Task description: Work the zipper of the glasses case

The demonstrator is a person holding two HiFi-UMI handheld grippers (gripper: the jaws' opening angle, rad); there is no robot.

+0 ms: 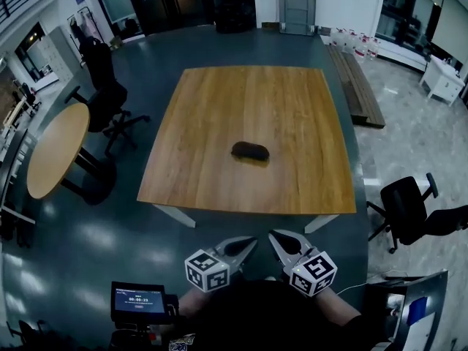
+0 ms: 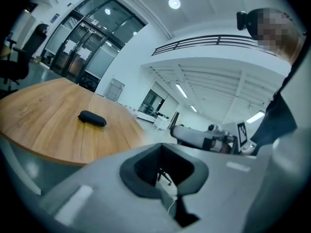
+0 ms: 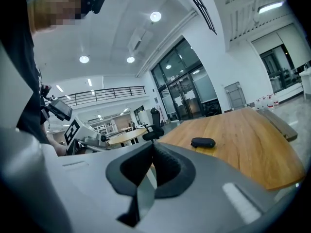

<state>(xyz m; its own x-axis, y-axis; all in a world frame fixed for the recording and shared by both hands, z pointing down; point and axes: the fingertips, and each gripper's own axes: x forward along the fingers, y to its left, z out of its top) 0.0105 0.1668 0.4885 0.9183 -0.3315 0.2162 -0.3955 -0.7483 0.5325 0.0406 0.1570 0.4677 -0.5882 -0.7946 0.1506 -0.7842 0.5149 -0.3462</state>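
The black glasses case (image 1: 250,151) lies closed on the square wooden table (image 1: 219,174), a little on my side of its middle. It also shows as a small dark oval in the left gripper view (image 2: 92,118) and in the right gripper view (image 3: 202,142). Both grippers hang side by side in front of the table's near edge, well short of the case. My left gripper (image 1: 251,243) (image 2: 167,178) is shut with nothing between its jaws. My right gripper (image 1: 273,236) (image 3: 151,171) is shut and empty too.
A round wooden table (image 1: 55,148) and a black office chair (image 1: 110,104) stand to the left. Another black chair (image 1: 409,207) is at the right, past the table's corner. A long bench (image 1: 356,82) runs along the far right. A small screen (image 1: 139,300) sits at my lower left.
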